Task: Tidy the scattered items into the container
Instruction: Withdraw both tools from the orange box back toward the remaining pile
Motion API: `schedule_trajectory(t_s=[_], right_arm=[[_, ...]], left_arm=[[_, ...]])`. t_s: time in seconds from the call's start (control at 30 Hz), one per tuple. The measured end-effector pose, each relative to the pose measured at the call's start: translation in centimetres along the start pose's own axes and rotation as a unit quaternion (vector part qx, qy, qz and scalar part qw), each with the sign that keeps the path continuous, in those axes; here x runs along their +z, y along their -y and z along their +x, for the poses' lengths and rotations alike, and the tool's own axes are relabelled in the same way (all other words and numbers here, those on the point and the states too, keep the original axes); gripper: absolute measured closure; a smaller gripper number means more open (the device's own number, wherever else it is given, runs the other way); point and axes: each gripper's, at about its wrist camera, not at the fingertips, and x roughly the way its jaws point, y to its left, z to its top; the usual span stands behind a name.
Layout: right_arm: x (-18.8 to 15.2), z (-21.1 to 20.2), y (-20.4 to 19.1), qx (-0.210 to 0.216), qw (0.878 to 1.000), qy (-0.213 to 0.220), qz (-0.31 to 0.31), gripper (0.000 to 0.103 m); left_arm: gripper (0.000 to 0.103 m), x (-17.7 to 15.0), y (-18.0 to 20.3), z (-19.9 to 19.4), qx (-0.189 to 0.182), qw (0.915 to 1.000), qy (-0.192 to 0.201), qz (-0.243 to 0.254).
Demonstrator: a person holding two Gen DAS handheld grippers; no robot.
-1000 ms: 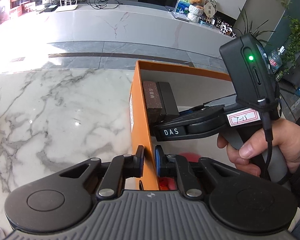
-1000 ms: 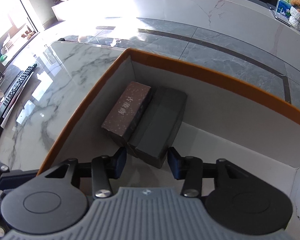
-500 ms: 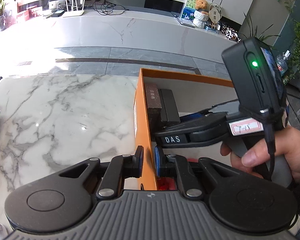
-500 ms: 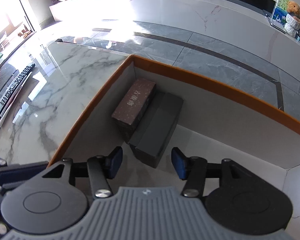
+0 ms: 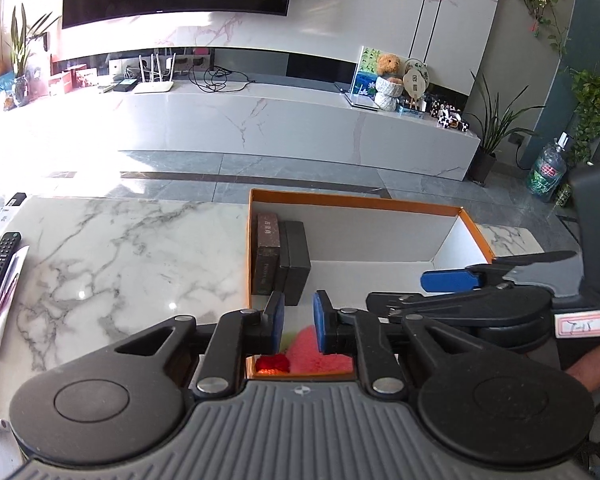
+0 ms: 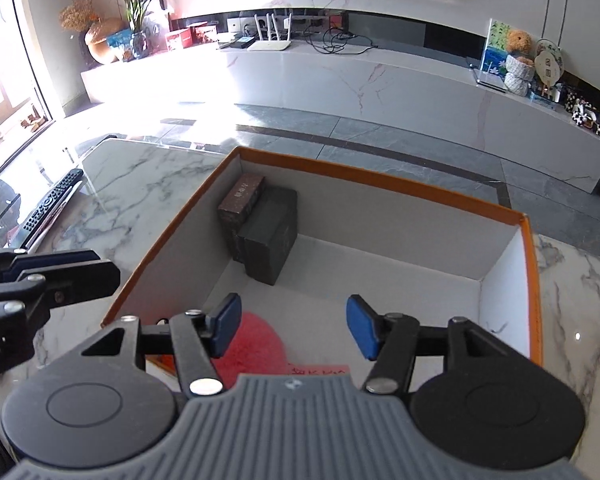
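Left hand-held gripper [image 5: 298, 322]: jaws narrow and opening, nothing between the blue pads; it hangs over the near left corner of the box.
Right hand-held gripper [image 6: 294, 330]: jaws fairly wide and opening, nothing gripped; it hangs above the near end of the box, pointing down into it.
Container: an orange cardboard box [image 6: 384, 184] with pale inner walls, open-topped, standing on the marble counter [image 5: 112, 264].
Brown box [image 6: 242, 200]: inside the container, against its left wall near the far corner, printed characters on top.
Black box [image 6: 274, 232]: inside too, touching the brown box on its right side.
Pink fluffy item [image 6: 254, 346]: on the container floor at the near end, below the right gripper's left pad.
Red knitted item [image 5: 272, 362]: in the near left corner, touching the pink one.
Remote control [image 6: 52, 206]: on the counter, well to the left of the container, beside some papers.
Person's hand [image 5: 594, 366]: at the right edge of the left wrist view, on the right gripper's handle.
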Motion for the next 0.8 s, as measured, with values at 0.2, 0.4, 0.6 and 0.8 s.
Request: schedule_trajectory(t_s=[0.2,0.4,0.6,0.8], right_arm=[[-4.5,-5.9,0.3,-0.028,0.996,0.077,0.016,0.038],[-9.0,-10.9,0.4,-0.06,0.989,0.133,0.039,0.036],[-13.4,-13.9,1.2,-0.103,0.983,0.14,0.067,0.036],[-18.0,-14.7,2.1,-0.1,0.985,0.094,0.103,0.036]], left_arm=[[0.081,-2.4,1.6,-2.9,0.043,0.9988,0.017,0.013],[0.078,-5.2,2.3,-5.0,0.06,0.9981,0.009,0.01],[0.069,-8.5,1.9,-7.3,0.035,0.9993,0.01,0.004],[0.067,-12.2,1.7,-8.3,-0.018,0.9995,-0.025,-0.011]])
